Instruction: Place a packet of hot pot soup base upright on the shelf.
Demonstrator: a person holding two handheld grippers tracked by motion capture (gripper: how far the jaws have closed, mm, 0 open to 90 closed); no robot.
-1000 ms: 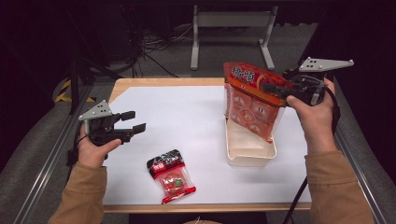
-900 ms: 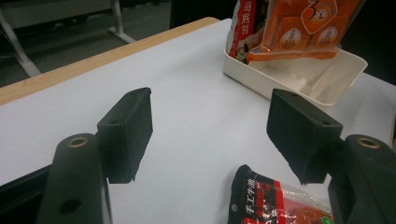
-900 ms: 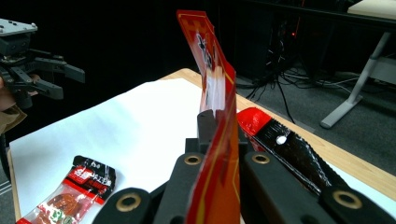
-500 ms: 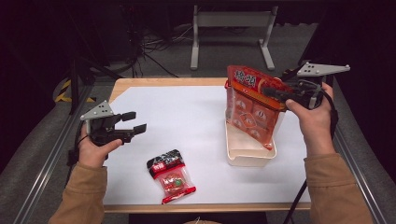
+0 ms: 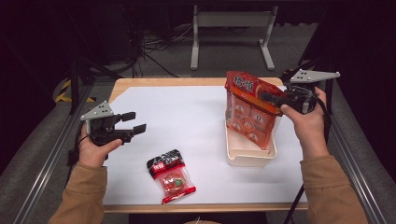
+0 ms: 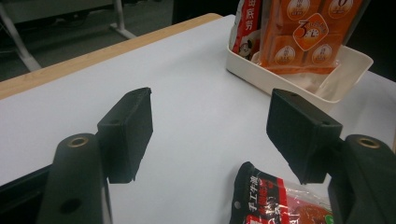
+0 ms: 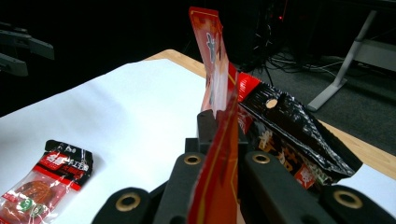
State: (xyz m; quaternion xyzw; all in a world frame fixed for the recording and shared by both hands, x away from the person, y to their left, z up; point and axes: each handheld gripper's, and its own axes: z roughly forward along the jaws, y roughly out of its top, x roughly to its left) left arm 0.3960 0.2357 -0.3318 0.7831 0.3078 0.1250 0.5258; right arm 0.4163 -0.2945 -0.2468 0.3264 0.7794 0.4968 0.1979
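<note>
A large orange snack bag [image 5: 247,112] hangs upright with its lower end inside the cream tray [image 5: 250,159] at the right of the table. My right gripper [image 5: 267,98] is shut on the bag's top edge [image 7: 212,60], with the foil pinched between its jaws. A small red-and-black packet [image 5: 171,175] lies flat near the front edge. At the table's left side my left gripper [image 5: 133,122] hovers open with nothing between its jaws. In the left gripper view the small packet [image 6: 280,200] lies just below the open left gripper [image 6: 210,135].
White paper [image 5: 187,116] covers the wooden tabletop. Another red-and-black bag [image 7: 289,126] sits right beside the held one, over the tray [image 6: 348,60]. Metal rails run along both table sides, and a grey stand leg [image 5: 196,42] is on the floor behind.
My right gripper has sunk with the orange bag, whose lower end now sits deeper in the tray. The left gripper and the small packet have stayed put.
</note>
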